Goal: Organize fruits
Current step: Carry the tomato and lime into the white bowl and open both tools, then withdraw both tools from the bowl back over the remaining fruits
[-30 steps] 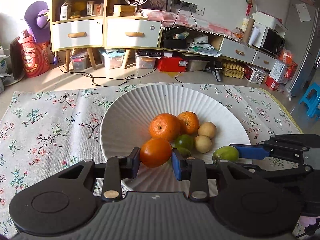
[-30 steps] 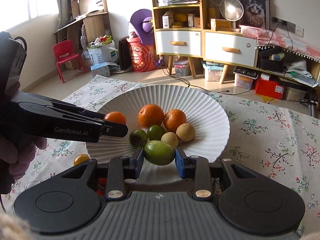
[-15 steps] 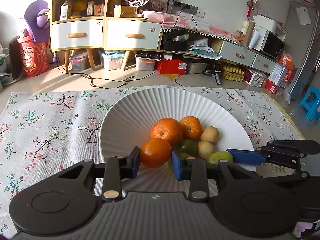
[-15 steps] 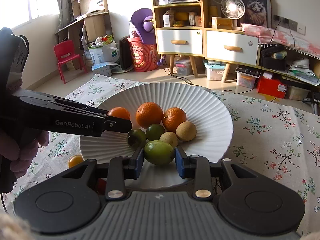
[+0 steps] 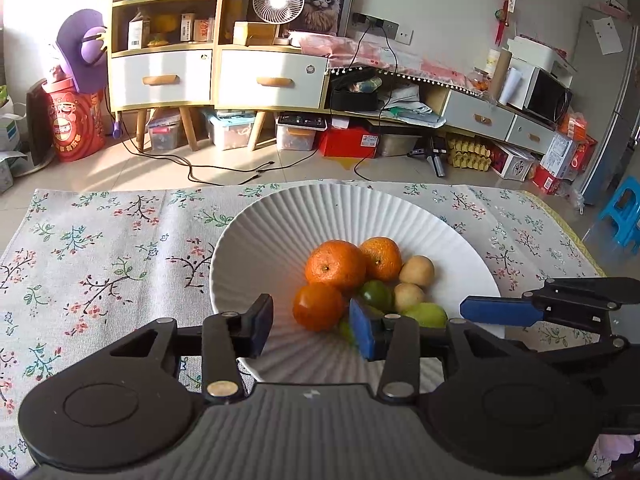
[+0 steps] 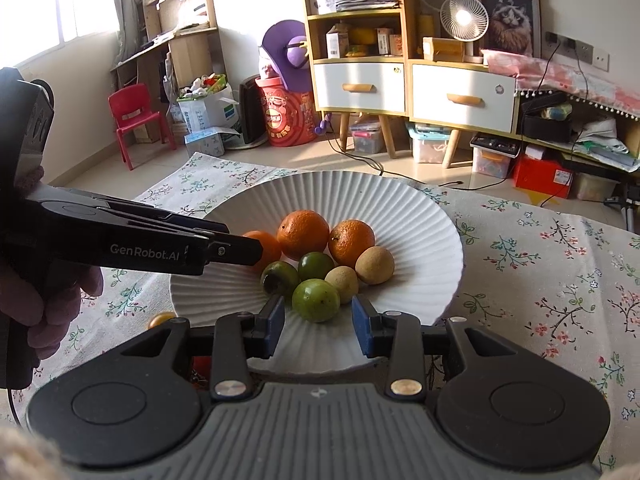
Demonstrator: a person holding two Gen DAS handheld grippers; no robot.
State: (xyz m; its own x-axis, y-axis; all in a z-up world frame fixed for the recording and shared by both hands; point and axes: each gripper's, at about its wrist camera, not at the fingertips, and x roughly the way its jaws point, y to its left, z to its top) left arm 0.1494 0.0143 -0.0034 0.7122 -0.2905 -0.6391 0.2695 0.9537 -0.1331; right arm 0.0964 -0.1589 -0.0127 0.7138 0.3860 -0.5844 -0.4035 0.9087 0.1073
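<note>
On the near slope of the white plate (image 6: 420, 216): a green fruit (image 6: 316, 300), roundish, no clear long axis, between the spread fingers of the right gripper (image 6: 318, 326), touching neither. Just left, a small orange (image 5: 318, 306) loose inside the wide left gripper (image 5: 310, 326).

Both grippers, L (image 5: 310, 326) & R (image 6: 318, 322), fingers spread apart, level.
</note>
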